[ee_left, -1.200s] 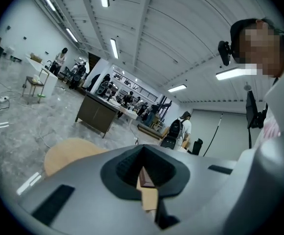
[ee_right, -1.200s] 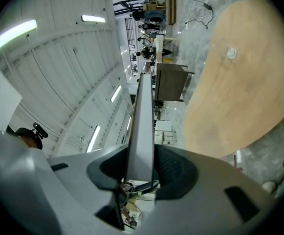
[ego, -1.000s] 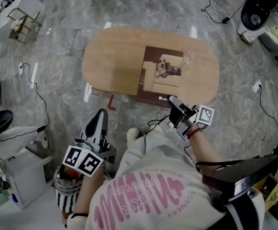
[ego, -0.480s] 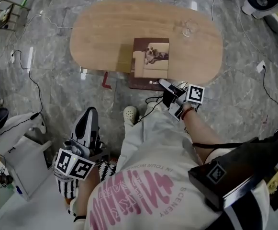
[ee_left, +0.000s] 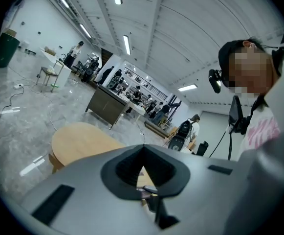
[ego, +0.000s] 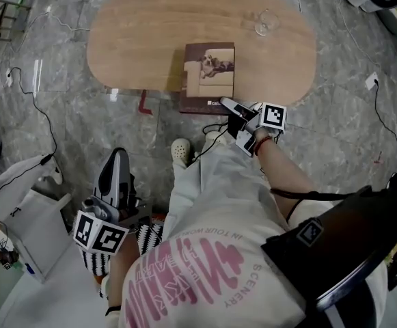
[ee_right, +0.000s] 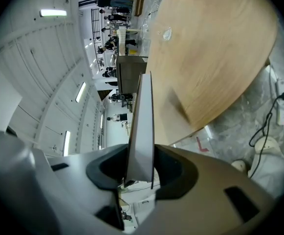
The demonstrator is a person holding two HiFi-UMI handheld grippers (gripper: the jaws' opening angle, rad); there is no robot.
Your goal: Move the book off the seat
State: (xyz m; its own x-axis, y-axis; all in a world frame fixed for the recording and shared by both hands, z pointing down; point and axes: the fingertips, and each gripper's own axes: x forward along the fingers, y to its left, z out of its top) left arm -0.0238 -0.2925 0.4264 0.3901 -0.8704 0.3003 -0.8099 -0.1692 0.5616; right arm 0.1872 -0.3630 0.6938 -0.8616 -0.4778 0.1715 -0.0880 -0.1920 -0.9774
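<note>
Brown book [ego: 208, 74] with the dog-on-a-sofa cover is face up on the wooden counter [ego: 137, 39]. Its long axis runs straight away from the person, and the title end is nearest them and sticks out a bit past the counter's near edge. Can't say for sure whether that near end is resting flat or slightly lifted.

The right tool [ego: 227, 105] has that near short edge. In the right gripper view the book [ee_right: 141, 126] stands edge-on between the jaws of the right tool [ee_right: 140, 173], which are partly apart and pinched onto it, with the counter [ee_right: 210, 58] stretching off behind. The right forearm reaches forward from the lower right, with the marker cube [ego: 273, 115] on top.

The left tool [ego: 118, 175] hangs low by the person's left side over the grey floor [ego: 61, 128], well away from the counter. Its jaws look closed with nothing in them.

There's also a clear glass [ego: 262, 24] near the counter's far right side, well apart from the book.
</note>
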